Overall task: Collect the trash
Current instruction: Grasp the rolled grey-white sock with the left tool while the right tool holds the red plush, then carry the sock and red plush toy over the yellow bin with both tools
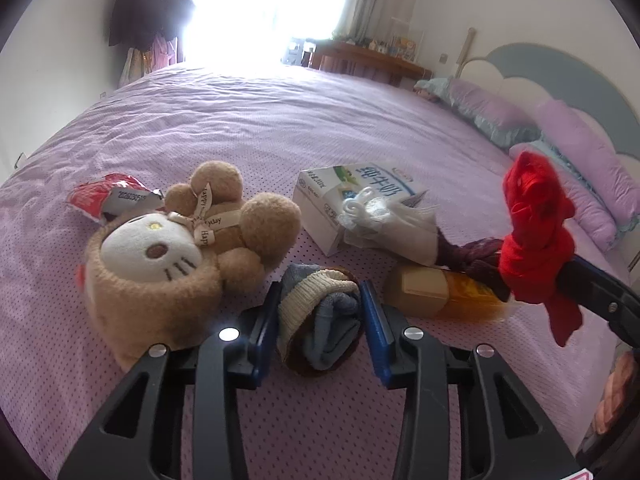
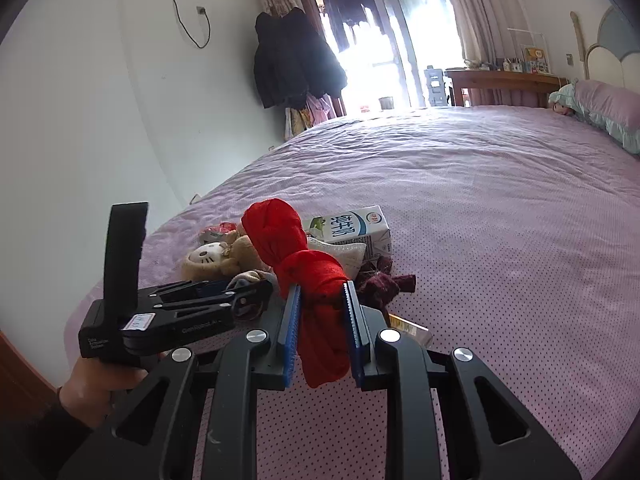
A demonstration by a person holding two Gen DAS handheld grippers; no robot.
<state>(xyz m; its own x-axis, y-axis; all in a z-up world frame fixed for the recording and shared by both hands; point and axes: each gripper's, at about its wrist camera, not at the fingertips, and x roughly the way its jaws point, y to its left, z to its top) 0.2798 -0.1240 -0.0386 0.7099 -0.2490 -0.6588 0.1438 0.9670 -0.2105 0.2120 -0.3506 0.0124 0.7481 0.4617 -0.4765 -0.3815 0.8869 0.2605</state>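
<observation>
Left gripper (image 1: 320, 312) clamped on rolled socks (image 1: 320, 316); right gripper (image 2: 320, 320) clamped on red cloth (image 2: 316, 300). Lift both straight up, clear of plush toy (image 1: 168, 256) and milk carton (image 1: 344, 196).

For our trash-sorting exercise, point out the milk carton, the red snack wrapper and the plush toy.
milk carton (image 1: 320, 204), left wrist view, near side panel.
red snack wrapper (image 1: 90, 196), left wrist view, red foil.
plush toy (image 1: 150, 252), left wrist view, white face.
</observation>
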